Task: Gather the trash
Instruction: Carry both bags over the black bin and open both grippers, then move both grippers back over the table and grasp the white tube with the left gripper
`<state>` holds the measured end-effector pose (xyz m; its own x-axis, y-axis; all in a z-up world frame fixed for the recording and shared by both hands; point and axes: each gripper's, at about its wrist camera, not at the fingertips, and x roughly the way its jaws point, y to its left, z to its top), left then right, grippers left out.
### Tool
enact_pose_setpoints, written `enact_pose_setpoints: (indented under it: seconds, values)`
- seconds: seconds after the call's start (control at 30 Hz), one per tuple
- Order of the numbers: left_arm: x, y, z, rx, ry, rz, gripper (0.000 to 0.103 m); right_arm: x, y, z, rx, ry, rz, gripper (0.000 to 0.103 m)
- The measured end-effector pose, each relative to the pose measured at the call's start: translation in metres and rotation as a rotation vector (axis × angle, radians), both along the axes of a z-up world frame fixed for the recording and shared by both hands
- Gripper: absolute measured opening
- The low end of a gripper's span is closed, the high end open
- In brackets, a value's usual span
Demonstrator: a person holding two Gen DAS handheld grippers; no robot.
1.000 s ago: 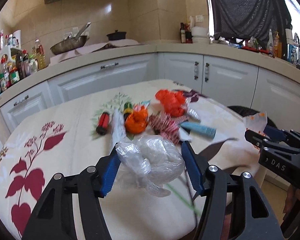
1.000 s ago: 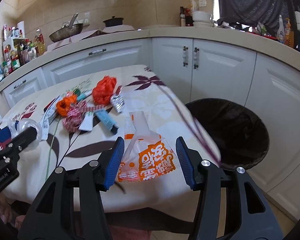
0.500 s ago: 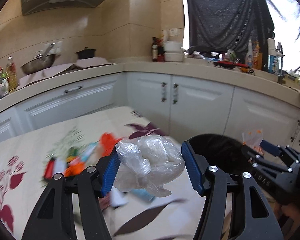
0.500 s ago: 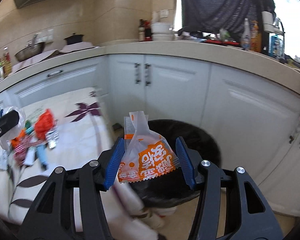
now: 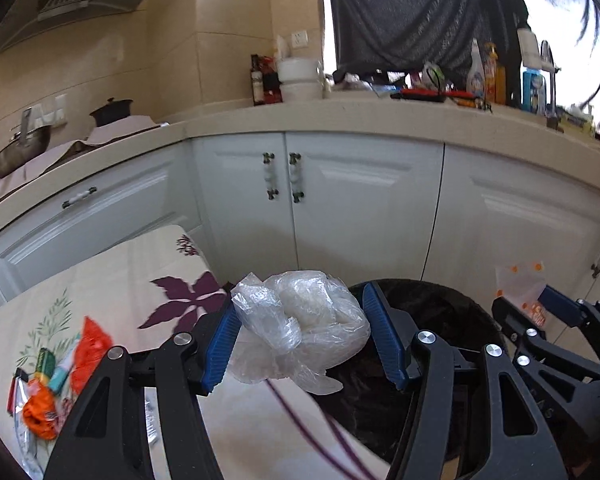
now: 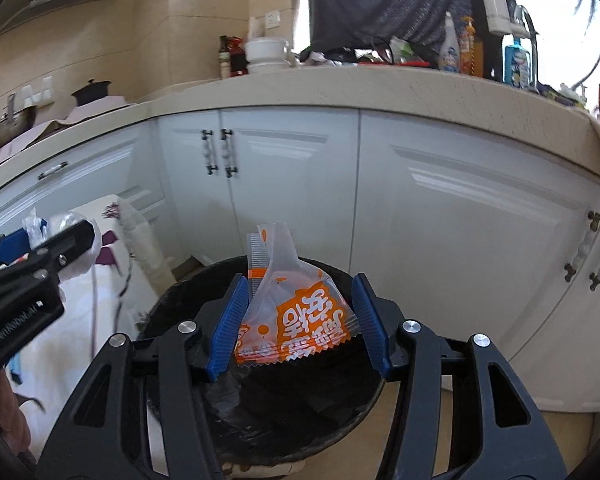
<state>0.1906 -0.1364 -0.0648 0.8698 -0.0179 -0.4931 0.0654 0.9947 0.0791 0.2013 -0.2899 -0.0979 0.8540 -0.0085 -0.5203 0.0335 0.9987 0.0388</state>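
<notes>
My left gripper is shut on a crumpled clear plastic bag, held over the table's corner beside the black trash bin. My right gripper is shut on an orange-and-white snack wrapper, held right above the open bin, which has a black liner. The right gripper also shows in the left wrist view, to the right over the bin. The left gripper shows at the left of the right wrist view.
More trash lies on the flowered tablecloth: an orange bag, wrappers and small tubes. White cabinets stand close behind the bin. The counter above carries bottles and a pot.
Both grippers have swung right, away from the table's trash pile to the bin. The right gripper now hangs over the bin's opening. Both still hold their items.
</notes>
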Motion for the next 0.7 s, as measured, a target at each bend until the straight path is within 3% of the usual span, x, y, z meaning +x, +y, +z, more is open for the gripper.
enact_pose_setpoints:
  seconds: [0.17, 0.27, 0.7]
  values:
    - [0.025, -0.008, -0.015, 0.016, 0.091, -0.007, 0.067, 0.018, -0.01, -0.017, 0.004, 0.046, -0.02, 0.061]
    - [0.025, -0.007, -0.013, 0.007, 0.079, -0.001, 0.077, 0.019, -0.015, -0.022, 0.012, 0.057, -0.036, 0.064]
    - [0.013, 0.003, -0.003, 0.013, 0.056, 0.012, 0.08, 0.008, -0.012, -0.013, 0.021, 0.045, -0.047, 0.066]
